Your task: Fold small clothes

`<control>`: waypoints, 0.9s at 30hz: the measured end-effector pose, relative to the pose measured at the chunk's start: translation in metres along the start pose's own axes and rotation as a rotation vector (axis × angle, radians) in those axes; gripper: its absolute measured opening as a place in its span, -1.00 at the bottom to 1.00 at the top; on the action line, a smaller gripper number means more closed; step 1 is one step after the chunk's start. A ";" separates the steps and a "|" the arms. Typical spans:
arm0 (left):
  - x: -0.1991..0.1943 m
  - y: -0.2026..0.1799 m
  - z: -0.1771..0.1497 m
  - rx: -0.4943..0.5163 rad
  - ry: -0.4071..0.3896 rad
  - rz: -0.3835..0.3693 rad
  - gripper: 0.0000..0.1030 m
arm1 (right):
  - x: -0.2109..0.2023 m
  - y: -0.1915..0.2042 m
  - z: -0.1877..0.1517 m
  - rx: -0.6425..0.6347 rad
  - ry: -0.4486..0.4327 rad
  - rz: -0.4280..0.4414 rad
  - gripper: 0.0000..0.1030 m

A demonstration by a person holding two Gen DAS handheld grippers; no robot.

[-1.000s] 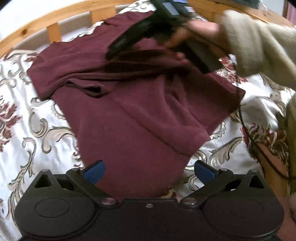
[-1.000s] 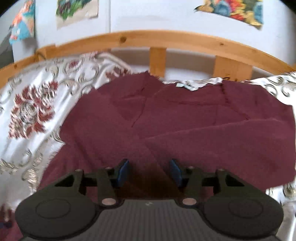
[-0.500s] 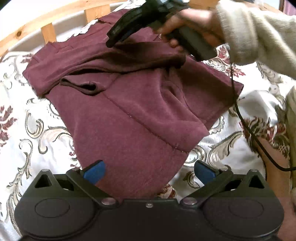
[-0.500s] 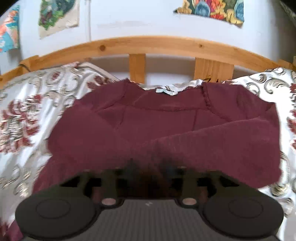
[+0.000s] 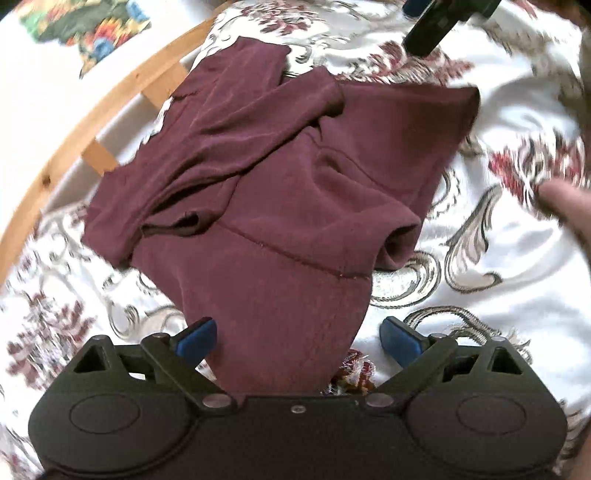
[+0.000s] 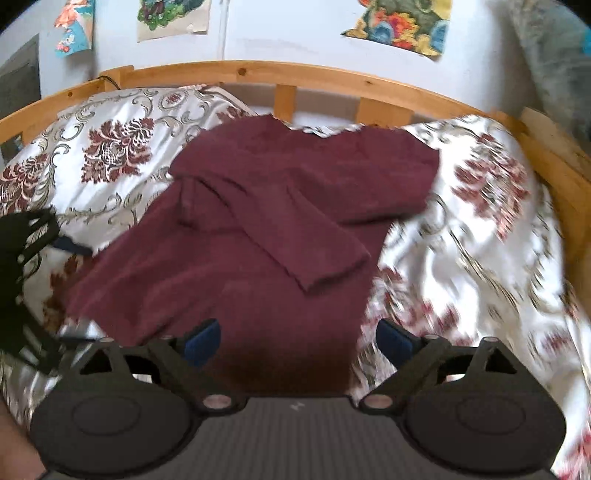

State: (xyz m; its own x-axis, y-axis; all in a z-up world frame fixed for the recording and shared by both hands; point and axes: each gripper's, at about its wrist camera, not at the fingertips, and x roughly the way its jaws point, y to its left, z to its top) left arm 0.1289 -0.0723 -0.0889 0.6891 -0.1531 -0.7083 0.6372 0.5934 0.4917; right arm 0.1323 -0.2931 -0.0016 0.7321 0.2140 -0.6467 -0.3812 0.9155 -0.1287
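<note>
A maroon long-sleeved top (image 5: 295, 206) lies on the bed with both sleeves folded across its body. Its hem end runs between the blue pads of my left gripper (image 5: 298, 339), whose jaws are closing but stand wide and do not press the cloth. In the right wrist view the same top (image 6: 280, 221) has one sleeve (image 6: 314, 243) laid slantwise over it. My right gripper (image 6: 298, 343) hovers over the near edge; its jaws are opening and the pads do not touch the cloth between them. The right gripper (image 5: 439, 26) also shows at the top of the left view.
A white bedspread with a red floral print (image 6: 480, 229) covers the bed. A curved wooden rail (image 6: 295, 77) runs behind the top, with paper pictures (image 6: 402, 26) on the wall above. Part of a hand (image 5: 565, 206) shows at the right edge.
The right gripper opened, let go of the sleeve and drew back off the top. The sleeve now lies across the body. The left view has rolled and shifted slightly.
</note>
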 end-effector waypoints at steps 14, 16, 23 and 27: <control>-0.027 0.020 -0.001 -0.053 -0.083 0.202 -0.89 | 0.001 0.049 -0.021 -0.228 0.103 -0.009 0.98; -0.031 0.035 -0.001 -0.151 -0.097 0.167 -0.89 | 0.009 0.066 -0.024 -0.317 0.108 -0.017 0.97; -0.032 0.050 -0.002 -0.254 -0.117 0.136 -0.90 | 0.042 0.104 -0.037 -0.502 0.109 -0.107 0.76; -0.036 0.052 -0.002 -0.270 -0.133 0.139 -0.90 | 0.055 0.110 -0.043 -0.564 0.091 -0.208 0.68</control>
State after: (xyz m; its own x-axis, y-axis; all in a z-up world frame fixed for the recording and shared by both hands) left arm 0.1368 -0.0339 -0.0392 0.8133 -0.1472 -0.5629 0.4316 0.8014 0.4140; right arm 0.1062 -0.1951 -0.0830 0.7819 -0.0027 -0.6234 -0.4938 0.6076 -0.6221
